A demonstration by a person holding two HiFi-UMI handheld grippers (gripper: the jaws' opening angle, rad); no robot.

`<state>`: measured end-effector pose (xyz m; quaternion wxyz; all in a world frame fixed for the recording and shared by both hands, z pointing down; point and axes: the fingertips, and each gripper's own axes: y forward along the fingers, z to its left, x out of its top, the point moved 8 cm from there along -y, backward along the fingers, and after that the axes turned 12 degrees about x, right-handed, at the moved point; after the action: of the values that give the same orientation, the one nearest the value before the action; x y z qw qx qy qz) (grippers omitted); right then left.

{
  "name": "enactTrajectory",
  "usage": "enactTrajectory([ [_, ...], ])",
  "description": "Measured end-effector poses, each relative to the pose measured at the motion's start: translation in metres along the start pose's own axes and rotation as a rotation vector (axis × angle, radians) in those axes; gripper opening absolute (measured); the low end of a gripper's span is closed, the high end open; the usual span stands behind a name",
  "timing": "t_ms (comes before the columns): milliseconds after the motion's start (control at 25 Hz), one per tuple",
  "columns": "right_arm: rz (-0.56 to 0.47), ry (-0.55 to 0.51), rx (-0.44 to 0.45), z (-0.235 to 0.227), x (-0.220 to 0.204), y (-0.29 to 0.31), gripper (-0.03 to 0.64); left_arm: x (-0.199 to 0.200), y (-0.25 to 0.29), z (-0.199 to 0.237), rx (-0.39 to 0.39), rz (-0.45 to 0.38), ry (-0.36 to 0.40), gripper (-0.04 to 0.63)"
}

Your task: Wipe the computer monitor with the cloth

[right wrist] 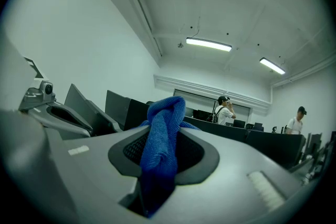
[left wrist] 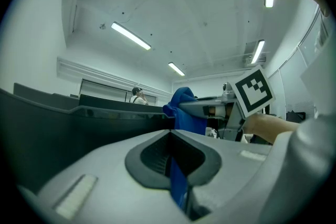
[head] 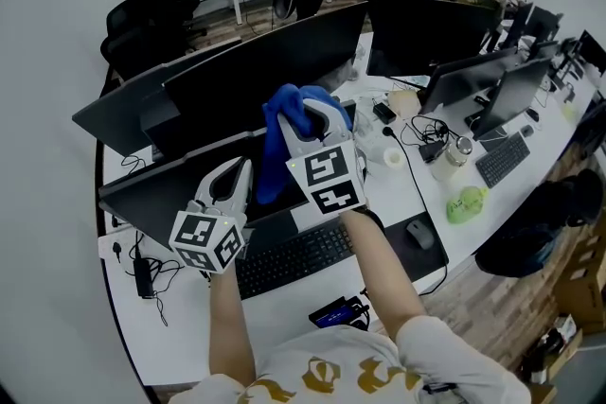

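Observation:
A blue cloth (head: pixel 284 114) is bunched above the dark computer monitor (head: pixel 161 194) in front of me in the head view. My right gripper (head: pixel 317 114) is shut on the cloth's upper bunch, which fills its jaws (right wrist: pixel 160 139). A strip of the cloth hangs down to my left gripper (head: pixel 239 170), lower and to the left, close to the monitor's top edge. In the left gripper view a thin blue fold (left wrist: pixel 177 181) is pinched between the shut jaws of the left gripper (left wrist: pixel 170 134), and the rest of the cloth (left wrist: pixel 185 112) rises to the right gripper (left wrist: pixel 212 107).
A black keyboard (head: pixel 294 258) and a mouse (head: pixel 419 235) lie on the white desk (head: pixel 284 326) under my arms. Larger dark monitors (head: pixel 256 71) stand behind the near one. To the right are cables, a bottle (head: pixel 453 156), a green thing (head: pixel 464 203) and more screens (head: pixel 516 95).

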<state>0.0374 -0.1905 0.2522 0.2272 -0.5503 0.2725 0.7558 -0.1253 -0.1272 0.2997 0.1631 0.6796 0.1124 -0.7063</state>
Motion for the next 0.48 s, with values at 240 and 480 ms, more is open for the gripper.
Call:
enactTrajectory([
  [240, -0.007, 0.031, 0.008, -0.017, -0.006, -0.007, 0.13, -0.003, 0.008, -0.013, -0.019, 0.014, 0.01, 0.0],
  [480, -0.013, 0.064, 0.005, -0.033, -0.013, -0.014, 0.13, -0.005, 0.016, -0.023, -0.026, 0.035, 0.027, 0.0],
])
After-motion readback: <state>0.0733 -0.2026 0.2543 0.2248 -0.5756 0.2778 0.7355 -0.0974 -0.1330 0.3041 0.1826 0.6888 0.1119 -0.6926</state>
